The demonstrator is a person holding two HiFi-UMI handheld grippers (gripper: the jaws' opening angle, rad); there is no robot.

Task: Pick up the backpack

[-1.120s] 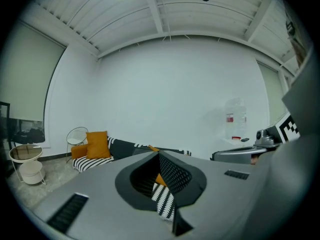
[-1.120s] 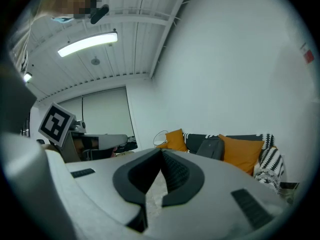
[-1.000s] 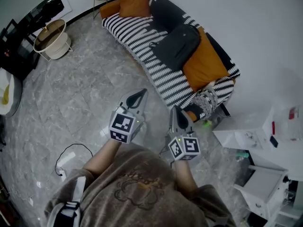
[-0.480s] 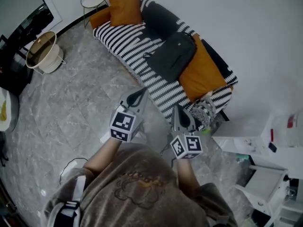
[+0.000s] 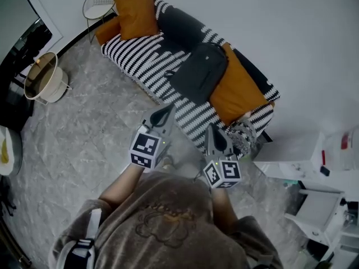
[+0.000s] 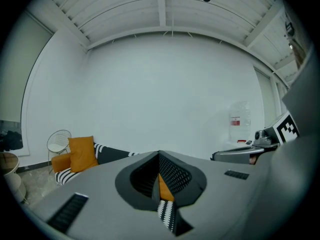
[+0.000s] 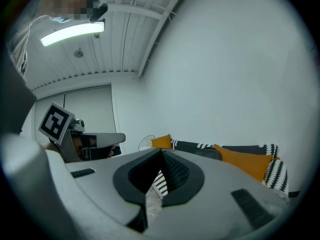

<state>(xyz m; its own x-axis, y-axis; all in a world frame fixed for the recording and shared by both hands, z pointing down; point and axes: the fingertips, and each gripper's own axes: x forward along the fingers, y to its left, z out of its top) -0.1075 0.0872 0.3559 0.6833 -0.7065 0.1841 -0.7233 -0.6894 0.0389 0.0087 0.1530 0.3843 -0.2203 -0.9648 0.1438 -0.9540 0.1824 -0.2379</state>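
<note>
As the backpack (image 5: pixel 199 74) lies on striped sofa (image 5: pixel 140 58), orange cushion (image 5: pixel 238 91) touches it

Grey marbled floor (image 5: pixel 78 144) is filling the left half of the head view. White wall (image 5: pixel 280 32) is running behind a sofa (image 5: pixel 140 66) wearing a black-and-white striped cover. One orange cushion (image 5: pixel 136 13) is leaning at its far end; a second orange cushion (image 5: pixel 238 91) is lying near the close end. A white wire chair (image 5: pixel 101 1) is standing just beside the sofa's far end. A round white stand (image 5: pixel 47 83) with a wooden top is sitting well apart, at left. White cabinets (image 5: pixel 289 150) are crowding the right edge. The panelled white ceiling (image 6: pixel 125 14) is carrying a lit strip light (image 7: pixel 72 33).
</note>
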